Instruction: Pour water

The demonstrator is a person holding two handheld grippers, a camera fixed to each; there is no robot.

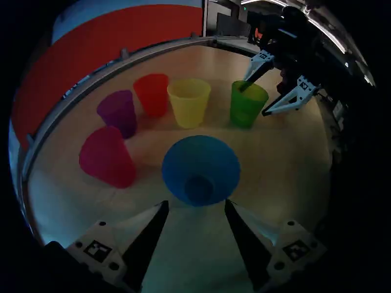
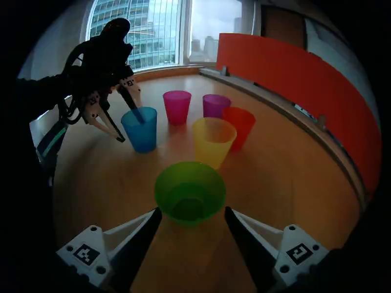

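Observation:
A blue cup [image 1: 200,171] stands upright on the wooden table [image 1: 288,161], just ahead of my left gripper [image 1: 195,202], which is open with its fingers flanking the cup's near side. In the right gripper view a green cup [image 2: 189,193] stands the same way before my open right gripper [image 2: 191,210]. Farther off, the right gripper [image 1: 255,100] straddles the green cup [image 1: 248,103], and the left gripper [image 2: 131,129] straddles the blue cup [image 2: 141,129]. I cannot tell whether either cup holds water.
Magenta [image 1: 106,156], purple [image 1: 118,112], red [image 1: 152,94] and yellow [image 1: 188,102] cups stand in an arc between the two grippers. An orange-red panel [image 2: 303,83] runs along the table's far edge. Windows [image 2: 141,29] lie behind the dark-sleeved arm [image 2: 49,88].

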